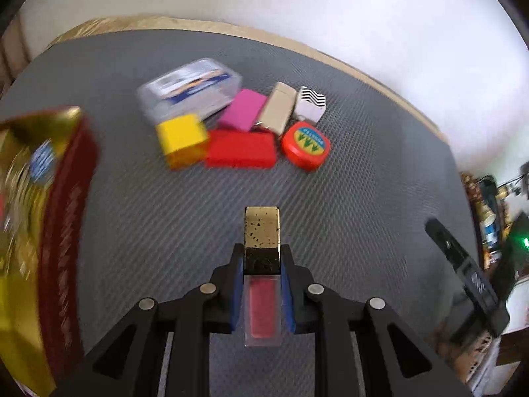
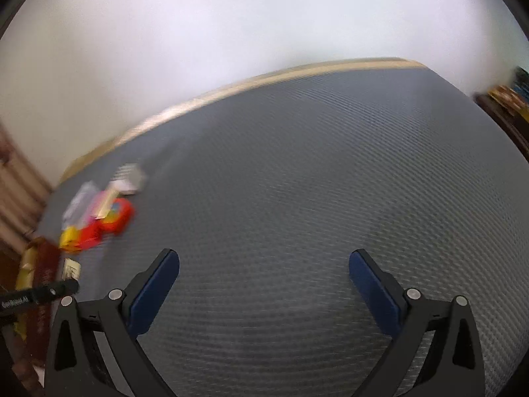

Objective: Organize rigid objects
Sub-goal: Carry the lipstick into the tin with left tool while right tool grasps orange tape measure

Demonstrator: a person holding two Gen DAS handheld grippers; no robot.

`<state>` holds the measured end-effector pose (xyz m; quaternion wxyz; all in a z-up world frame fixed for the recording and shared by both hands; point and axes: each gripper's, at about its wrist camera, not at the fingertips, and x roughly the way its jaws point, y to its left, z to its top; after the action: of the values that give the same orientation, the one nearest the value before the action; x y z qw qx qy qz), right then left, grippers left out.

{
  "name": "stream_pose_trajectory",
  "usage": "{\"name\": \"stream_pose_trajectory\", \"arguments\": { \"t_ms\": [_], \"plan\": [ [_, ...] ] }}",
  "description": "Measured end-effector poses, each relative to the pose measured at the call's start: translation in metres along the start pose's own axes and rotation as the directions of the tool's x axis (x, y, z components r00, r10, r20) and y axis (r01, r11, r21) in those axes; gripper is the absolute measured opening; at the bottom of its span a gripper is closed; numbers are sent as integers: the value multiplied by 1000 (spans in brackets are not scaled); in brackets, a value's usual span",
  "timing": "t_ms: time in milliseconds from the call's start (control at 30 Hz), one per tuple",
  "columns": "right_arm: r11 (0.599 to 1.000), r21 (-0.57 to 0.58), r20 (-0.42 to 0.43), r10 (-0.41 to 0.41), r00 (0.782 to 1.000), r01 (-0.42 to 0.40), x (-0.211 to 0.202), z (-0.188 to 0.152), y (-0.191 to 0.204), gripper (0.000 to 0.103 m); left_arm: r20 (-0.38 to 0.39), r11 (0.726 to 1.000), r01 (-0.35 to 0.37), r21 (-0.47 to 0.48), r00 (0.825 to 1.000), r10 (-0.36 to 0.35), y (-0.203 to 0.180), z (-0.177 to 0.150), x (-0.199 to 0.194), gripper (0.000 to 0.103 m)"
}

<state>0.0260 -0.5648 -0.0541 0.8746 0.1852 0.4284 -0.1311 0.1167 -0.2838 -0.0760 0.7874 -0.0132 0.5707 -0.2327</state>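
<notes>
Gold-capped lip gloss tube [image 1: 262, 264] sits clamped in the left tongs [image 1: 262, 284], probably headed for the cluster round the red box [image 1: 240, 149]. Right tongs [image 2: 264, 289] gape apart, holding nothing.

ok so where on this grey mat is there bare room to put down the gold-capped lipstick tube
Bare grey textured mat lies between the left gripper, shut on the gold-capped lipstick tube, and the red flat block. The right gripper is open over a wide bare stretch. It is crowded around the yellow block and round red tape measure.
</notes>
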Motion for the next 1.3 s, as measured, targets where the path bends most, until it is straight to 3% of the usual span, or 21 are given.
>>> {"name": "stream_pose_trajectory", "arguments": {
  "t_ms": [133, 200, 300, 467, 667, 700, 800, 900, 1000, 1100, 1300],
  "plan": [
    [964, -219, -65, 142, 988, -153, 12, 9, 69, 102, 13, 1000, 4, -12, 1000, -4, 20, -20, -25, 20],
    [938, -269, -122, 190, 974, -217, 28, 15, 91, 102, 25, 1000, 16, -26, 1000, -15, 31, -28, -38, 20],
    [903, -367, -160, 174, 972, -223, 55, 22, 118, 102, 61, 999, 15, -35, 998, -13, 46, -35, -64, 20],
    [875, -429, -200, 150, 968, -224, 83, 33, 133, 100, 112, 999, 10, -47, 994, -5, 64, -40, -93, 20],
    [861, -438, -261, 152, 953, -257, 110, 39, 140, 88, 141, 993, 16, -115, 990, 0, 96, -37, -126, 20],
    [857, -438, -272, 159, 949, -270, 114, 39, 142, 82, 150, 991, 9, -131, 989, 11, 103, -34, -130, 20],
    [839, -476, -275, 143, 951, -264, 118, 38, 148, 76, 162, 986, 1, -165, 986, 27, 118, -30, -141, 20],
    [825, -520, -260, 93, 961, -221, 120, 39, 154, 48, 170, 977, 8, -215, 985, 29, 138, -26, -158, 20],
    [825, -523, -266, 81, 961, -214, 121, 41, 154, 47, 176, 968, -4, -251, 983, 50, 152, -21, -166, 20],
    [826, -525, -267, 71, 961, -206, 118, 39, 153, 47, 159, 964, -60, -258, 982, 104, 163, -14, -162, 20],
    [877, -423, -285, 107, 952, -226, 102, 36, 133, 47, 77, 965, -145, -219, 983, 165, 174, 3, -128, 20]
  ]
}}
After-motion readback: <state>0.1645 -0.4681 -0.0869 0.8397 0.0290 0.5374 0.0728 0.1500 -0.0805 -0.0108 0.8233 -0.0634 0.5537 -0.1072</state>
